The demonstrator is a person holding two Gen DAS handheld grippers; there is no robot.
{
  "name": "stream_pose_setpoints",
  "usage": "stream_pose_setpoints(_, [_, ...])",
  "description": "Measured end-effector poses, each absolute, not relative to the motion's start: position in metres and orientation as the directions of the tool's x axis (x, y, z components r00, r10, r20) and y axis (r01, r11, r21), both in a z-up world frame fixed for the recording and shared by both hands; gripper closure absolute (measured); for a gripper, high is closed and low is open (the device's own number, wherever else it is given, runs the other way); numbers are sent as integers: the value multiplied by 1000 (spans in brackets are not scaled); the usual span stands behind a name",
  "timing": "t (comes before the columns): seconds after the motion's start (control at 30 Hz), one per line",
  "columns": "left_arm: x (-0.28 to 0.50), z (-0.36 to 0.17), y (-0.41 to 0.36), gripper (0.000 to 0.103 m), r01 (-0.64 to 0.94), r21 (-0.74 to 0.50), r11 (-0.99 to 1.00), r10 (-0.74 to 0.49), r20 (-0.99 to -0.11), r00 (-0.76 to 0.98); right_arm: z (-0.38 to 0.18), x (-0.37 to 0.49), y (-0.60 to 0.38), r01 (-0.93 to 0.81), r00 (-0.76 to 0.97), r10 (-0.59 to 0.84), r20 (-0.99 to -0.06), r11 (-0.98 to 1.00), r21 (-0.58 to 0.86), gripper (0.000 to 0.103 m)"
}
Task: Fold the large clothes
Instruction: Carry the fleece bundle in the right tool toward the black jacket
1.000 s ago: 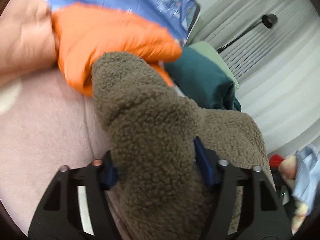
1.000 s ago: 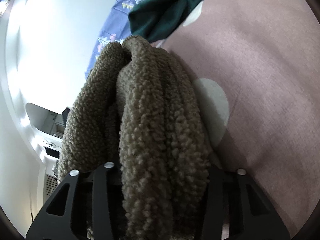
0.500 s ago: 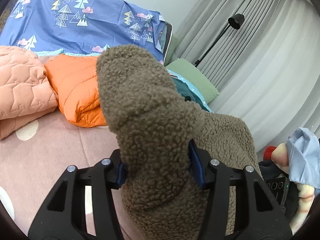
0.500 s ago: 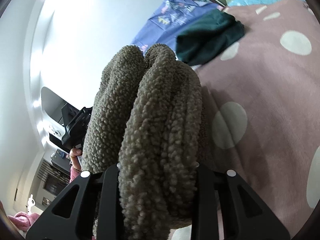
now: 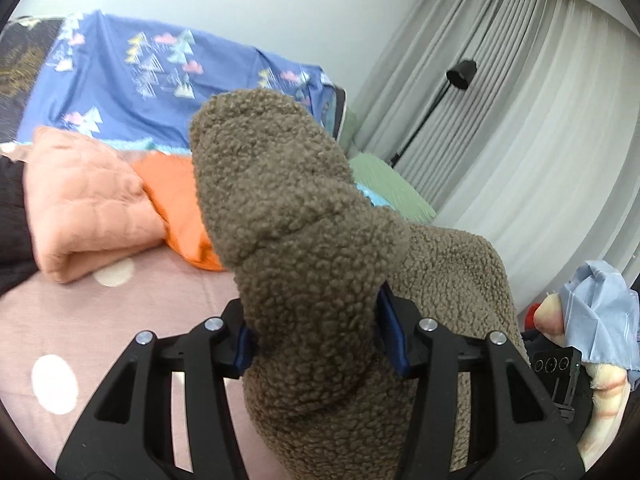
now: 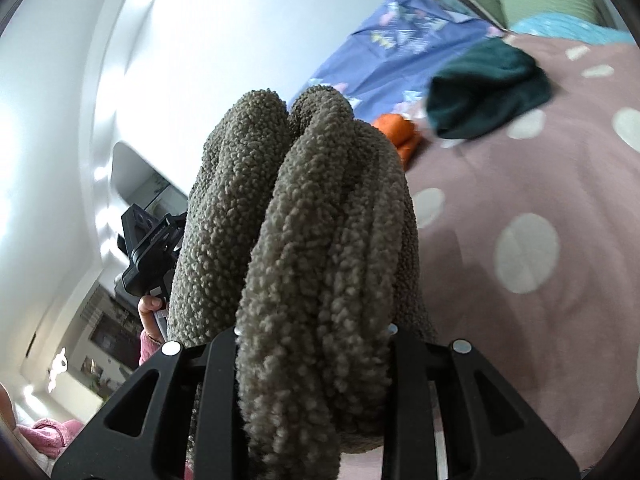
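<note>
While the brown, thick sherpa-fleece garment (image 5: 304, 240) is clamped in both the left gripper (image 5: 316, 344) and right gripper (image 6: 316, 344) above the pink dotted bed (image 6: 540, 280), equal tension should be kept.

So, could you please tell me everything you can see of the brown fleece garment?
The fleece is a thick garment of curly, sherpa-like pile, olive-brown, bunched into rounded folds. The left gripper is shut on one bunch, its blue pads pressed into the pile, and the right gripper is shut on another thick, doubled-over bunch. It hangs between the two, raised above the pink dotted bedspread; its lower part drops out of view, so whether it touches the bed cannot be told. No sleeves, zip or collar can be made out.
</note>
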State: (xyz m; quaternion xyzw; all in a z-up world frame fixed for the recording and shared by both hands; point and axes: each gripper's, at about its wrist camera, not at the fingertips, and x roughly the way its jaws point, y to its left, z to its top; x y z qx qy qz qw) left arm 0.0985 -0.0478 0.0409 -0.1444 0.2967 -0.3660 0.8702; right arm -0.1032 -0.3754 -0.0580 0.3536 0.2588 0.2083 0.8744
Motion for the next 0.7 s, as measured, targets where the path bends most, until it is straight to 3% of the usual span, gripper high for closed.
stream_pose_setpoints(0.37, [35, 71, 79, 51, 424, -433, 796, -583, -359, 729, -25, -64, -284, -373, 643, 702, -306, 636, 675, 77])
stream_pose_setpoints(0.7, [-23, 49, 239, 51, 167, -458, 873, -367, -392, 844, -32, 2, -142, -520, 390, 841, -376, 538, 664, 77])
